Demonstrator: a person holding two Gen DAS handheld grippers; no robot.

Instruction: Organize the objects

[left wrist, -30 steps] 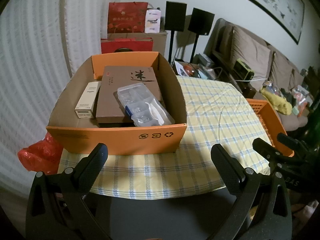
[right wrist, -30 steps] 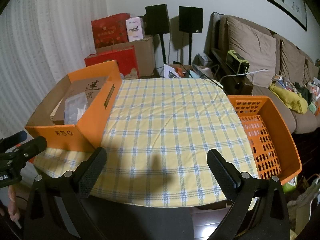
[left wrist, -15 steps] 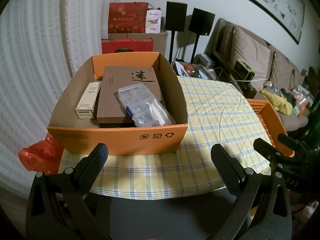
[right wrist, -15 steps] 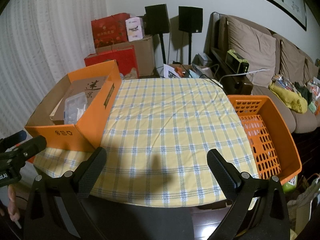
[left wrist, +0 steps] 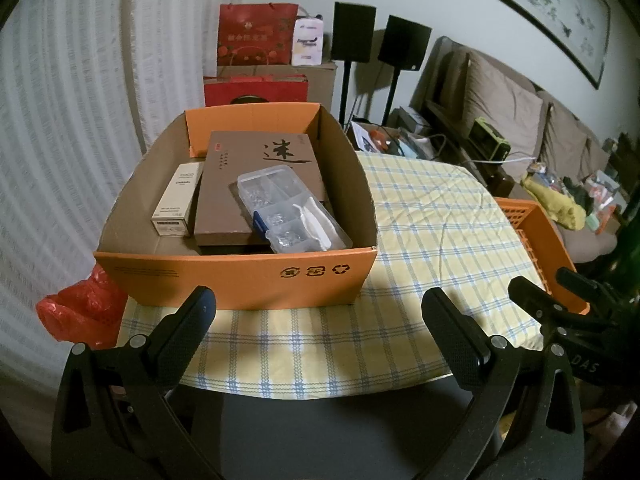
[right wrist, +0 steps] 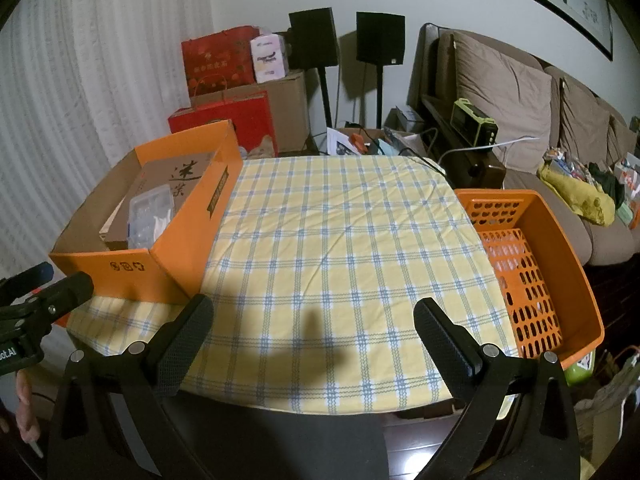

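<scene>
While both grippers' jaws gape empty, one carton [left wrist: 240, 276] holds three items; one basket [right wrist: 560, 248] empty.

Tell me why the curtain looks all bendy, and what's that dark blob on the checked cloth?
In the left wrist view the fisheye lens bows the curtain and blackens the corners. In the right wrist view the blob is a shadow lying on the tablecloth between the right gripper's open fingers; everything stays sharp.

Looks like a home living room: brown sofa [right wrist: 520, 92] with cushions along the wall, framed painting [left wrist: 548, 8] above, speakers [right wrist: 380, 38] on stands, red gift bags [left wrist: 256, 36], checked tablecloth [right wrist: 340, 240].
</scene>
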